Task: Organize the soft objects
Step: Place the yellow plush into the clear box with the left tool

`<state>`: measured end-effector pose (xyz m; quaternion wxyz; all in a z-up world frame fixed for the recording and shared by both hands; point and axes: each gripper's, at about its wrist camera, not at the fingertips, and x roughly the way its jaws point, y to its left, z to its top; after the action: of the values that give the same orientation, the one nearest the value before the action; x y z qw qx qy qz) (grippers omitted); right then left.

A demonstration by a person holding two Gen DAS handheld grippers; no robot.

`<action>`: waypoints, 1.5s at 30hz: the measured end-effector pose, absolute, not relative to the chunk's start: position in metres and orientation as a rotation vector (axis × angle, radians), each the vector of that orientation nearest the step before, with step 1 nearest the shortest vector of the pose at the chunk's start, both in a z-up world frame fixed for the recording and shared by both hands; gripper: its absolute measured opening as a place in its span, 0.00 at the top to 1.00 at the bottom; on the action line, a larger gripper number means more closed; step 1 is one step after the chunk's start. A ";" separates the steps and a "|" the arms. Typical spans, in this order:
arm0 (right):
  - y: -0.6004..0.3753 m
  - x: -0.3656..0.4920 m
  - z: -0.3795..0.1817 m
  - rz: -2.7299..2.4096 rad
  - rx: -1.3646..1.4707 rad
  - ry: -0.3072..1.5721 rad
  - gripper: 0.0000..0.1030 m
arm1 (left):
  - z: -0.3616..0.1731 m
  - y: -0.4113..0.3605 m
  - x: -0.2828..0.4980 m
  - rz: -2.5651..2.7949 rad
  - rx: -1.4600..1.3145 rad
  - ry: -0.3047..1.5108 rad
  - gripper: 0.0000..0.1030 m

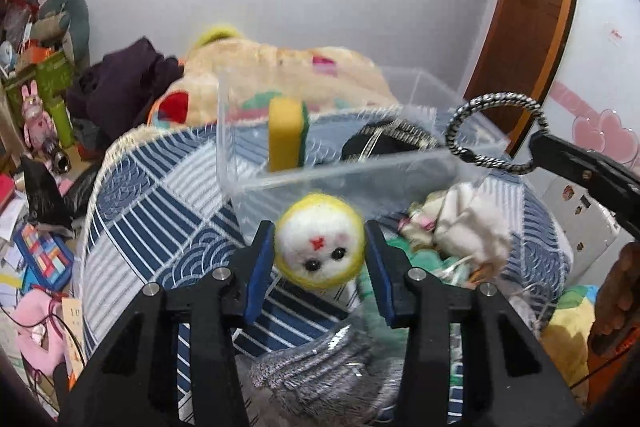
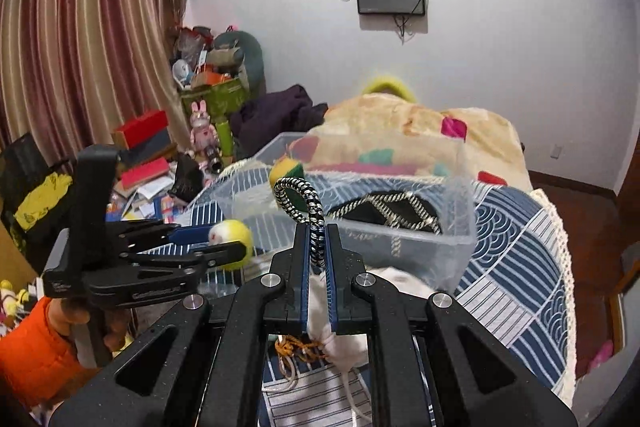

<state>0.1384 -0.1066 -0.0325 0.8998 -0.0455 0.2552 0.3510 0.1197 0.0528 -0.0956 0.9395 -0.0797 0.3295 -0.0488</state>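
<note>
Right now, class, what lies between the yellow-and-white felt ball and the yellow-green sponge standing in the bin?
Only the clear plastic bin's near wall separates the felt ball from the sponge, seen in the left wrist view.

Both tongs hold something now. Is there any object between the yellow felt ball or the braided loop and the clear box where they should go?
Nothing visible blocks either. The left tongs hold the felt ball just before the clear box's near wall; the right tongs hold the braided loop by its near edge. The box top is open, holding a sponge and dark braided item.
</note>
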 end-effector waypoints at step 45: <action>-0.109 0.205 -0.045 0.467 -0.127 0.578 0.27 | -0.067 0.037 0.176 -0.102 -0.093 0.648 0.26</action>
<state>0.2046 -0.1090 -0.0455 0.9298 -0.0620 0.2822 0.2281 0.1760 0.0365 -0.0668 0.9456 -0.0457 0.3181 -0.0502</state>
